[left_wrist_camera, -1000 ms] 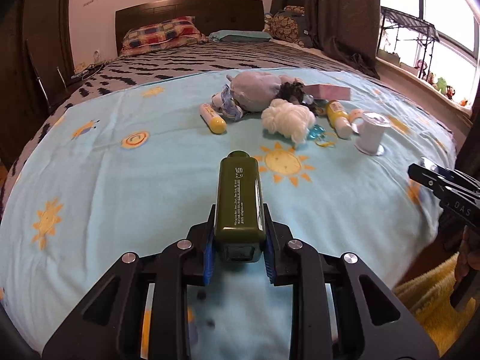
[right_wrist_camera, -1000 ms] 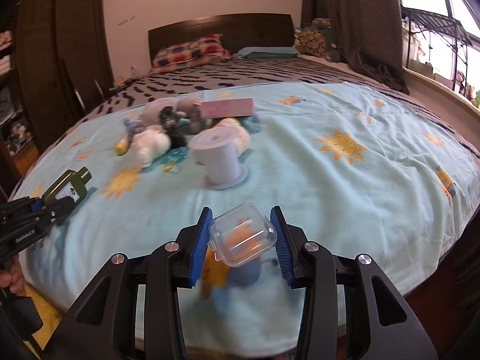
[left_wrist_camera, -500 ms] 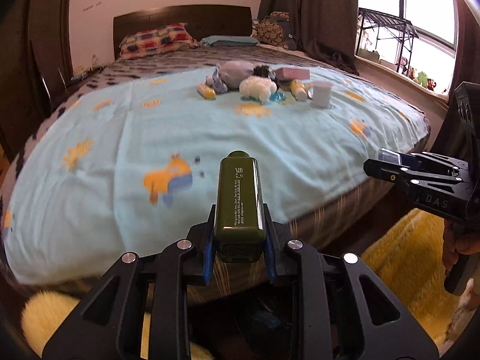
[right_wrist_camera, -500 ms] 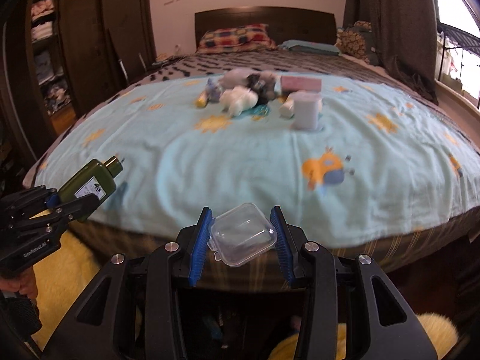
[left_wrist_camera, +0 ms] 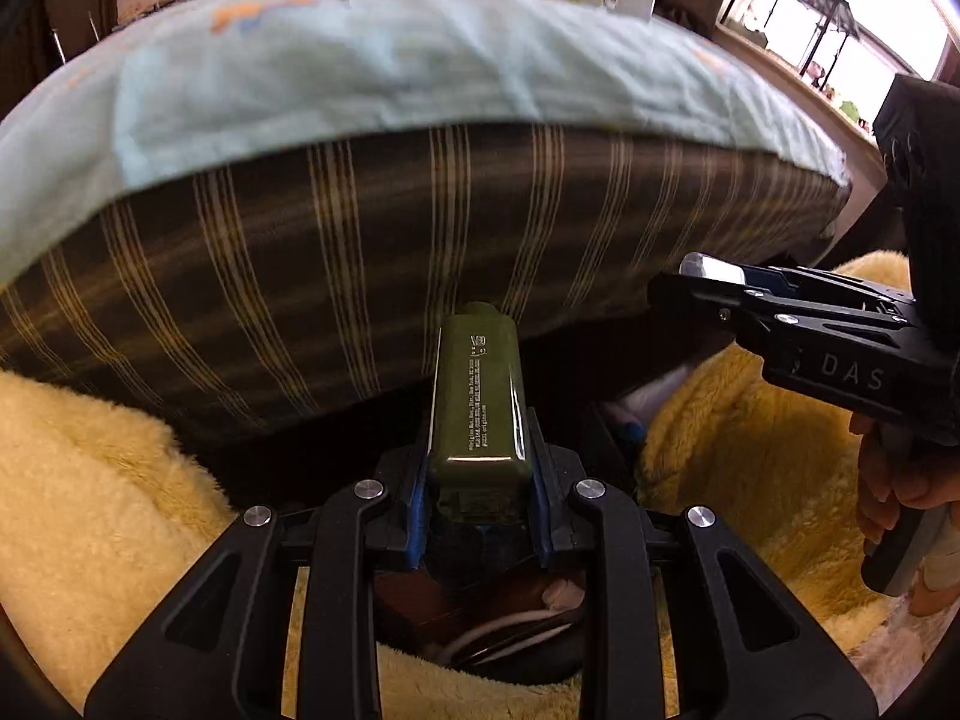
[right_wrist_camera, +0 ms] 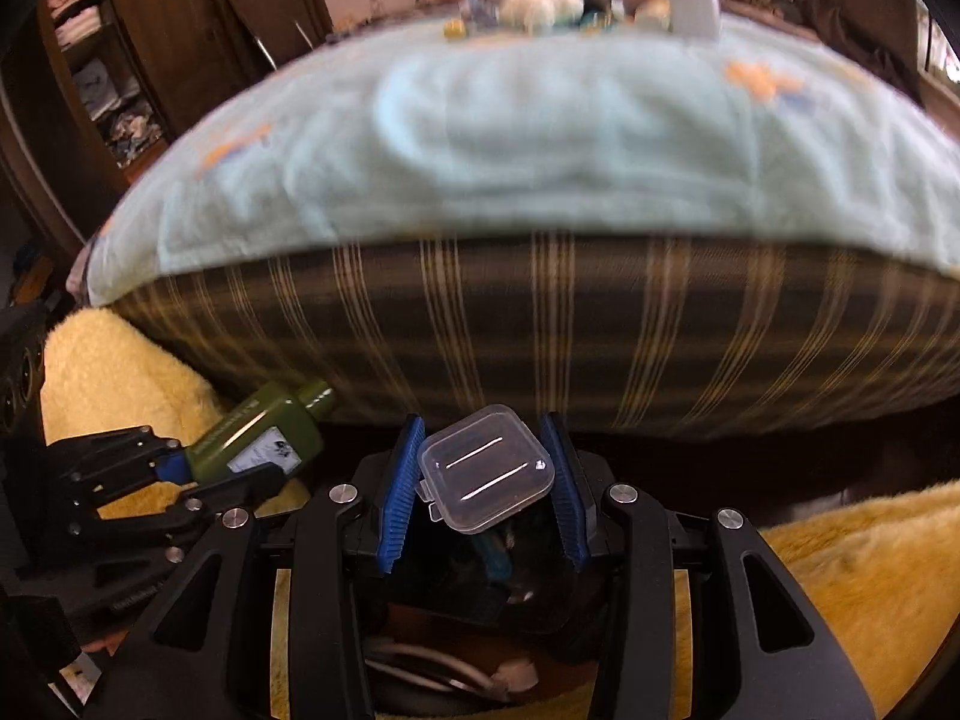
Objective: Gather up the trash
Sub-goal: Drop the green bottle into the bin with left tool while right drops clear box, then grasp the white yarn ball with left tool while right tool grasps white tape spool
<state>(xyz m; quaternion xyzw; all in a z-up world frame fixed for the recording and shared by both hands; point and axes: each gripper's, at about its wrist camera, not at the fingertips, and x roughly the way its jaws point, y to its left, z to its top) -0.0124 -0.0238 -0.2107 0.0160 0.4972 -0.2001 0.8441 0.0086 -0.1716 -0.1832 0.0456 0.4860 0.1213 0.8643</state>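
My left gripper (left_wrist_camera: 477,501) pinches the green bottle (left_wrist_camera: 478,396); my right gripper (right_wrist_camera: 485,480) pinches the clear plastic case (right_wrist_camera: 485,477); both hang below the bed's edge above a dark bin (right_wrist_camera: 480,588); I judge the 2 drops come next.

both hand-held grippers now sit lower and tip downward: the left hand-held gripper (left_wrist_camera: 477,483) and right hand-held gripper (right_wrist_camera: 486,480) have dropped from above the blue bedspread (left_wrist_camera: 360,60) to below the bed's edge. the striped mattress side (right_wrist_camera: 600,330) fills the views, and yellow fluffy rug (left_wrist_camera: 90,480) and a dark bin (right_wrist_camera: 480,600) appear beneath the olive bottle (left_wrist_camera: 477,402) and clear plastic case (right_wrist_camera: 486,477).
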